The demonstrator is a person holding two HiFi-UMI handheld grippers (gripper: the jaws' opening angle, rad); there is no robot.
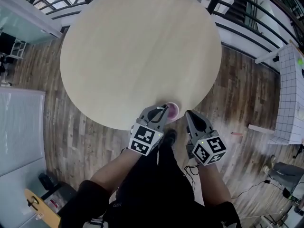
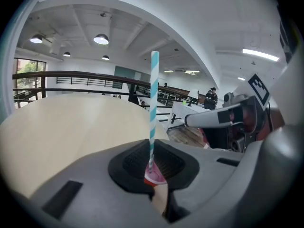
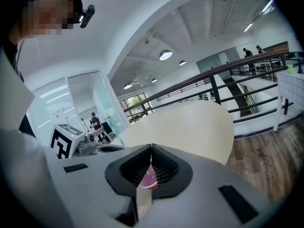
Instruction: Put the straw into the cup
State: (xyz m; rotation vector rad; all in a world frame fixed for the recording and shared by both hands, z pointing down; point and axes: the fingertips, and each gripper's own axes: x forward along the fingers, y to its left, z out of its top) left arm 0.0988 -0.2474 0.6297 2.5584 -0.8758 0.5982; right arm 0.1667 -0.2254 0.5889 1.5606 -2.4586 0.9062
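Observation:
A small pink cup (image 1: 173, 109) stands at the near edge of the round pale table (image 1: 137, 46). My left gripper (image 1: 164, 110) is right beside it, shut on a teal-and-white striped straw (image 2: 154, 94) that stands upright between the jaws (image 2: 152, 148). Below the straw's lower end the pink cup (image 2: 155, 177) shows in the gap; I cannot tell whether the straw is inside it. My right gripper (image 1: 188, 114) hovers just right of the cup, its jaws (image 3: 151, 148) shut tip to tip with nothing held; a pink shape (image 3: 149, 178) shows low in their gap.
Wooden floor (image 1: 237, 94) surrounds the table, with a black railing (image 1: 247, 18) behind it. A white gridded unit (image 1: 290, 94) stands at the right. The person's legs (image 1: 156, 184) are directly below the grippers. People stand far off in the hall (image 2: 210, 96).

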